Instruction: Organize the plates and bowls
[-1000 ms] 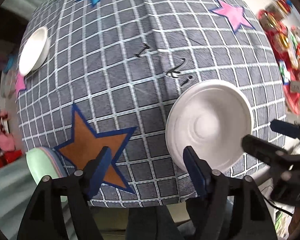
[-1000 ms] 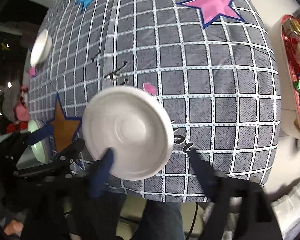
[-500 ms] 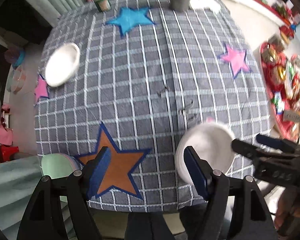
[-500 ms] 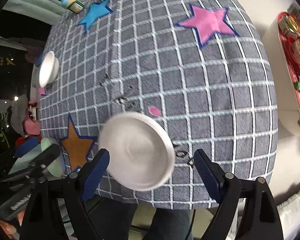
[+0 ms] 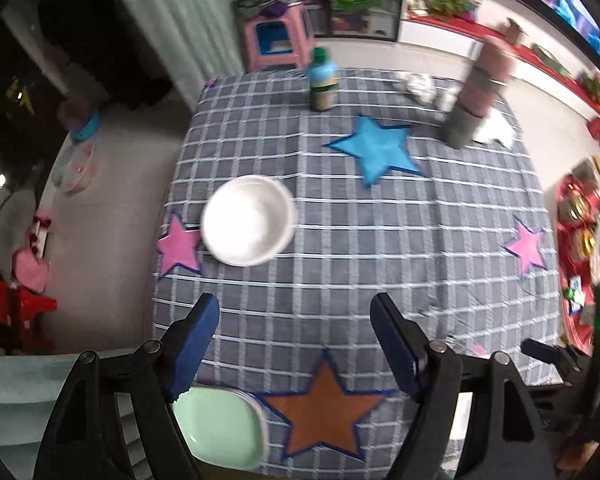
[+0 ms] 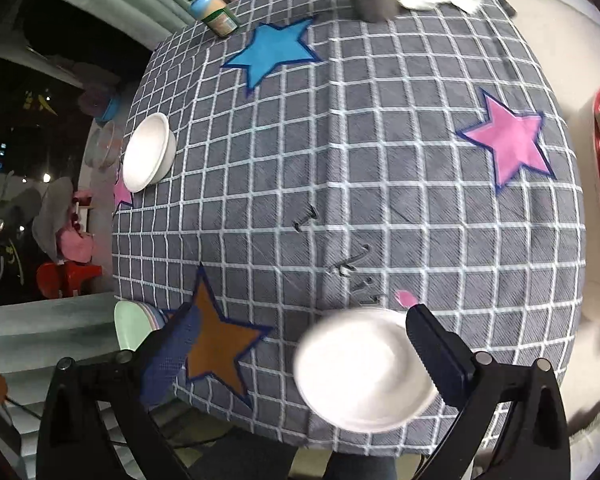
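A white bowl [image 5: 246, 220] [image 6: 148, 154] stands at the left side of the grey checked tablecloth [image 5: 380, 240]. A stack of plates with a green one on top [image 5: 220, 424] [image 6: 130, 326] sits at the table's near left corner. My left gripper [image 5: 296, 340] hangs high over the near edge, its jaws opening with nothing between them. A second white round dish [image 6: 364, 368], blurred, lies on the cloth at the near edge. My right gripper [image 6: 300, 354] is above it with its jaws opening. The dish shows between the fingers, close to the right finger [image 6: 432, 348].
At the far edge stand a green-capped bottle [image 5: 323, 80] [image 6: 214, 12] and a tall grey-brown cylinder [image 5: 476, 100], with crumpled white cloth [image 5: 496, 128] beside it. A red tray of snacks [image 5: 580, 240] lies off the table's right side. A pink stool [image 5: 276, 44] stands beyond.
The right gripper, which had the white dish at its left finger, has opened wide and drawn back from it. The left gripper has risen, bringing the far bowl and far edge into view.
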Demonstrator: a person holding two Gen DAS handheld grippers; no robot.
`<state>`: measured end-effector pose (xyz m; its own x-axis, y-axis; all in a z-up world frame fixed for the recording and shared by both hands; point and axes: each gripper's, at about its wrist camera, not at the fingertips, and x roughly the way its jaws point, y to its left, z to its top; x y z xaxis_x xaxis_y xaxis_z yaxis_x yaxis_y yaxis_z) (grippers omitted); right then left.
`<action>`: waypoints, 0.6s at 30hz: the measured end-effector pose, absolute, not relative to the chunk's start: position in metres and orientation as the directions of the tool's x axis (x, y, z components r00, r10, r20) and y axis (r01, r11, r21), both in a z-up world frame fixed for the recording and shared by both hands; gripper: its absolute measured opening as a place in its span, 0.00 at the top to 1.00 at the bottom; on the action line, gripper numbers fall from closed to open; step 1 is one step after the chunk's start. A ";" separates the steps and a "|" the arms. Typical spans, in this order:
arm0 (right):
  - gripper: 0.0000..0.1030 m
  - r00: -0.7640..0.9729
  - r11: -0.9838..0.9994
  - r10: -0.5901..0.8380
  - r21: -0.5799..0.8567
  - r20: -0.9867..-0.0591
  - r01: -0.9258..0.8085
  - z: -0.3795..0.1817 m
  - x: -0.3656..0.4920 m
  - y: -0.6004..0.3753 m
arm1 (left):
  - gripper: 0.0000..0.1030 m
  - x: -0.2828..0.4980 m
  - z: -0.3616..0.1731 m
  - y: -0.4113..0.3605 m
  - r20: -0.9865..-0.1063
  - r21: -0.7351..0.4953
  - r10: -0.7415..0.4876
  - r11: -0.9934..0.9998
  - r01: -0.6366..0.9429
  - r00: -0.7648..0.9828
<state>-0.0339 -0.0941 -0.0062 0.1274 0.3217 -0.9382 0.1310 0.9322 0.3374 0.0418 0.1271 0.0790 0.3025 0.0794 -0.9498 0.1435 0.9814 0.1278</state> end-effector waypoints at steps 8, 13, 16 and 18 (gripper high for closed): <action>0.00 0.072 0.946 0.271 0.279 -0.960 0.163 -0.023 0.026 -0.025 | 0.21 0.109 0.031 0.218 -0.970 0.137 0.108 0.983 0.119 0.217; 0.00 0.034 0.959 0.233 0.236 -0.972 0.156 -0.040 0.075 0.024 | 0.21 0.151 0.001 0.248 -0.979 0.126 0.107 0.987 0.098 0.176; 0.00 0.014 0.965 0.220 0.220 -0.975 0.143 -0.051 0.105 0.052 | 0.21 0.172 -0.010 0.245 -0.985 0.105 0.091 0.990 0.093 0.146; 0.00 0.006 0.971 0.208 0.207 -0.978 0.123 -0.057 0.124 0.069 | 0.21 0.184 -0.020 0.237 -0.987 0.102 0.088 0.990 0.103 0.133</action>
